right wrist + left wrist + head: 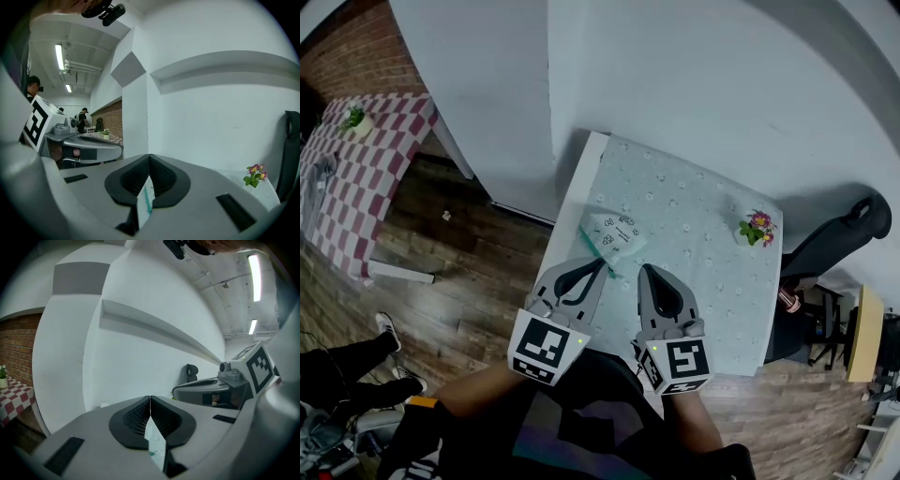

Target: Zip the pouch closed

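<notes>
Grey left tool (603, 264); grey right tool (644, 270); black-and-white marker cubes (546, 347).

Your pouch (614, 234) looks like thin, smooth film, pale with a teal edge. The surface (712, 281) wears matt flowered cloth. Your left gripper (602, 265) and right gripper (645, 270) are matt grey plastic (jaws lined in ribbed black rubber, by the look). The floor (459, 272) is dark wood with a slight sheen.

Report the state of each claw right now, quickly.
Left claw: shut on an edge of the pouch.
Right claw: shut on the pouch too, on another edge.
</notes>
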A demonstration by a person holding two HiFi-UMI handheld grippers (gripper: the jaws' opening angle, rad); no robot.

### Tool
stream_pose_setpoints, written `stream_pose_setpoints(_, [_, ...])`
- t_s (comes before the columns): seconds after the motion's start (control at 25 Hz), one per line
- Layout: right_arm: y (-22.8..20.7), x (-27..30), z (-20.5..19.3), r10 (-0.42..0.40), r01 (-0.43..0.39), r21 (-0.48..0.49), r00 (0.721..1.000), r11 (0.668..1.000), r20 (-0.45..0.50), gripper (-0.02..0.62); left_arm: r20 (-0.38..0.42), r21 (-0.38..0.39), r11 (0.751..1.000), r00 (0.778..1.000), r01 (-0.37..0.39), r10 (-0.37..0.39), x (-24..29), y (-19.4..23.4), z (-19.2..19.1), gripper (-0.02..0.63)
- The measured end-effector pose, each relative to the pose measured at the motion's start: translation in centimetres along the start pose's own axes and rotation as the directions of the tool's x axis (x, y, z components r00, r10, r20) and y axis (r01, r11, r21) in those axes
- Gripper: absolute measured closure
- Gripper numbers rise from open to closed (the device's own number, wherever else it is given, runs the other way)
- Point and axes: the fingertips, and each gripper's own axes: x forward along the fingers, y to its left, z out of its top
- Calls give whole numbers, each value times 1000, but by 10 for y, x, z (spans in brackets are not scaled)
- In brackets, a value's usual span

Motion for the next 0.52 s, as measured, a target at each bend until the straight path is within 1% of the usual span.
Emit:
stream_pose_setpoints(0.2, [7,3,2,9,-9,-22,1000,1000,1,580,4,-9,1000,1000,-21,21,-6,7,-1,595])
stream_pose_setpoints(0.52, [8,4,5,9,-9,-31,1000,999,4,581,3,-23,999,999,-33,33,-11,10,0,595])
